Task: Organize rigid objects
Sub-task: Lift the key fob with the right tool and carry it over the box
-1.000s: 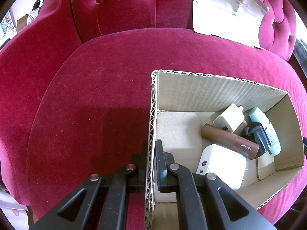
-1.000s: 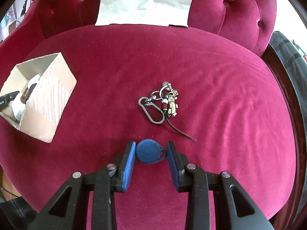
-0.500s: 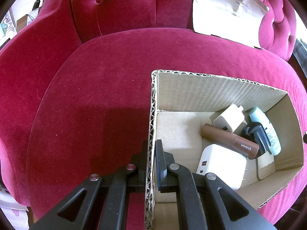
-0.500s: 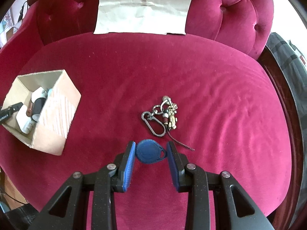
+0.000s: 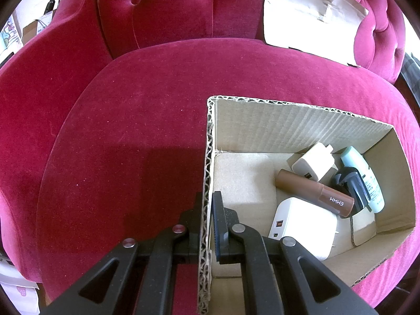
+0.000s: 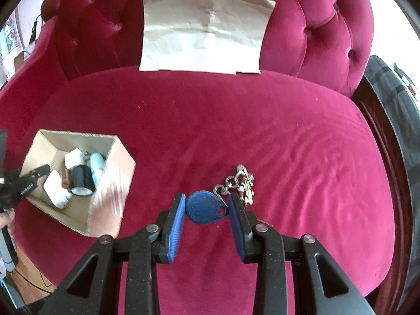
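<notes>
Cardboard box (image 5: 302,128) holding two white chargers (image 5: 304,225), one brown tube (image 5: 312,190)

There was one cardboard box (image 5: 302,128), and in it lay two white chargers (image 5: 304,225) (one large, one small), one brown tube (image 5: 312,193), one pale blue bottle (image 5: 363,173) and one black object (image 5: 351,183). Outside were one blue key fob (image 6: 204,207), one keychain (image 6: 241,186) and one sheet of paper (image 6: 204,31).

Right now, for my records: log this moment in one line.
left gripper: shut on cardboard box wall | right gripper: shut on blue key fob | keychain: on cushion
</notes>
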Tool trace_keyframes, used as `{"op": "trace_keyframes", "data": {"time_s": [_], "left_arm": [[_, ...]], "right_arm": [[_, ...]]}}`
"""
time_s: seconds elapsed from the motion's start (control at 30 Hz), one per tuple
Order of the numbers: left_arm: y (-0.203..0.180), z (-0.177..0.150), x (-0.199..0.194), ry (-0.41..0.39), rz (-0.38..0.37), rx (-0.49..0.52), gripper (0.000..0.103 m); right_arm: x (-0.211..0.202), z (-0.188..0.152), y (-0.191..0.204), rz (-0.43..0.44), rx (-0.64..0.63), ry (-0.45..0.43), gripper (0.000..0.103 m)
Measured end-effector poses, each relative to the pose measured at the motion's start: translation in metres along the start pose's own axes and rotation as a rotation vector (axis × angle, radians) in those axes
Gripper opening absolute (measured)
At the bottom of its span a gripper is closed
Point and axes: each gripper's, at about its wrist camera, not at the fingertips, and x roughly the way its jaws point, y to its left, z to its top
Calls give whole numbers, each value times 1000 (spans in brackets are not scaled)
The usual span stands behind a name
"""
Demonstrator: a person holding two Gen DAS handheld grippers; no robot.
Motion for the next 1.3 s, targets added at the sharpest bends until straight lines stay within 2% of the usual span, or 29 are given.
{"op": "trace_keyframes", "data": {"time_s": [0.33, 0.73, 1.3], "left_arm": [[4, 1, 4, 0, 0, 0, 5], [6, 4, 5, 2, 0, -1, 5], [5, 4, 5, 2, 0, -1, 5]], "right_arm": [[-18, 15, 22, 17, -16, -48, 35], [-27, 30, 51, 79, -15, -74, 35], [-22, 42, 105, 170, -41, -73, 35]]}}
